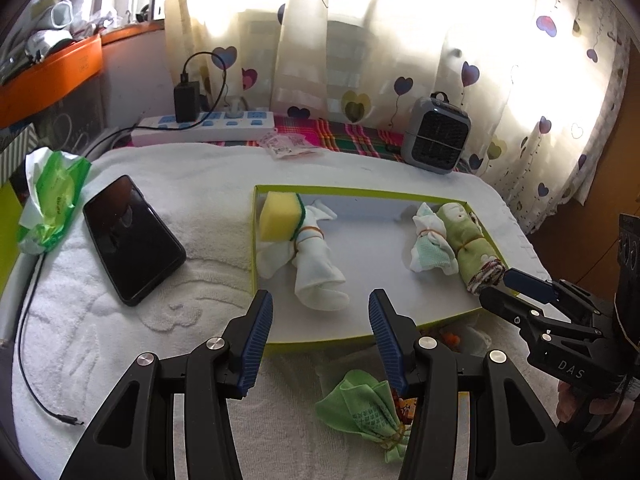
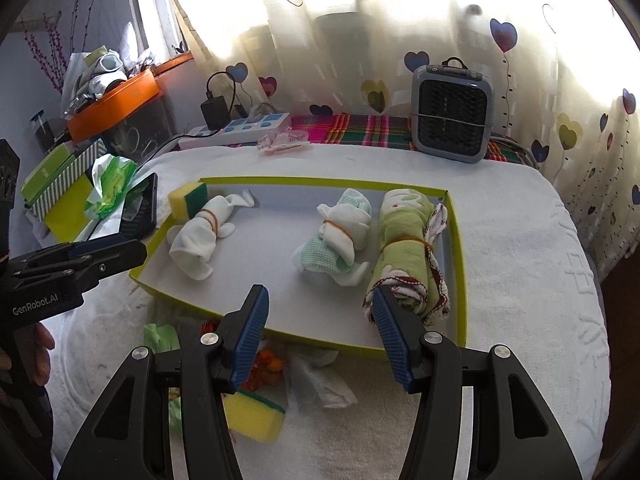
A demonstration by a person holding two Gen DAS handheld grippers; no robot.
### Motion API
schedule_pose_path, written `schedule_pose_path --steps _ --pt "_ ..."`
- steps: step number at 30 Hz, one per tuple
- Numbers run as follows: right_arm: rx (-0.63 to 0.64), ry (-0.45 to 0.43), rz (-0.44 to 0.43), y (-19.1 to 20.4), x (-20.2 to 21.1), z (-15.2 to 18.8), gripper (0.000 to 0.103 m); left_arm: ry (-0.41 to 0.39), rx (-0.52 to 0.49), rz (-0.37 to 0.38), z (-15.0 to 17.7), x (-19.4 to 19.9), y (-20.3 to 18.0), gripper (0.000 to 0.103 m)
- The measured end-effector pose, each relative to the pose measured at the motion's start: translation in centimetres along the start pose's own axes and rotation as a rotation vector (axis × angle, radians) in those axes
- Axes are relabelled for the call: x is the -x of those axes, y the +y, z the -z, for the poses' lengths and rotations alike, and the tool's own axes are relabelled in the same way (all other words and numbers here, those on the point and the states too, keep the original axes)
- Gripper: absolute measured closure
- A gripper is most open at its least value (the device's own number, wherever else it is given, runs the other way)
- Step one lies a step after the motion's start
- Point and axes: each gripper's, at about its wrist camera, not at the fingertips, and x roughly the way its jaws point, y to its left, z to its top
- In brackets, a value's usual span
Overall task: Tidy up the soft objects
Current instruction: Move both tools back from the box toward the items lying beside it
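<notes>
A shallow tray (image 1: 360, 338) (image 2: 456, 240) with a lime-green rim lies on the white towel. In it are a yellow sponge (image 1: 278, 216) (image 2: 188, 198), a white rolled cloth (image 1: 316, 268) (image 2: 196, 240), a white-and-mint bundle (image 1: 430, 244) (image 2: 340, 236) and a green rolled towel (image 1: 472, 244) (image 2: 408, 252). Outside its near edge lie a green cloth bundle (image 1: 360, 412), a second yellow sponge (image 2: 256, 418), a white cloth (image 2: 320, 380) and an orange item (image 2: 268, 364). My left gripper (image 1: 320, 328) is open and empty above the tray's near edge. My right gripper (image 2: 320, 328) is open and empty by the green towel.
A black phone (image 1: 132, 236) and a green tissue pack (image 1: 52, 204) lie left of the tray. A grey fan (image 1: 436, 136) (image 2: 452, 116), a power strip (image 1: 200, 126) and a charging cable (image 1: 28, 360) are on the table. Curtains hang behind.
</notes>
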Motion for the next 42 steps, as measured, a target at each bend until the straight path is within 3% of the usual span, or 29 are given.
schedule_pose_path --steps 26,39,42 --pt "-0.059 -0.008 -0.103 2.1 2.5 5.5 0.048 0.07 0.117 0.07 6.5 1.1 1.9 0.054" --pt "-0.086 0.008 -0.087 2.6 1.5 6.1 0.048 0.109 0.126 0.112 8.3 0.6 1.8 0.054" --pt "-0.089 0.011 -0.085 2.5 1.4 6.2 0.054 0.127 0.138 0.12 8.6 0.4 1.8 0.054"
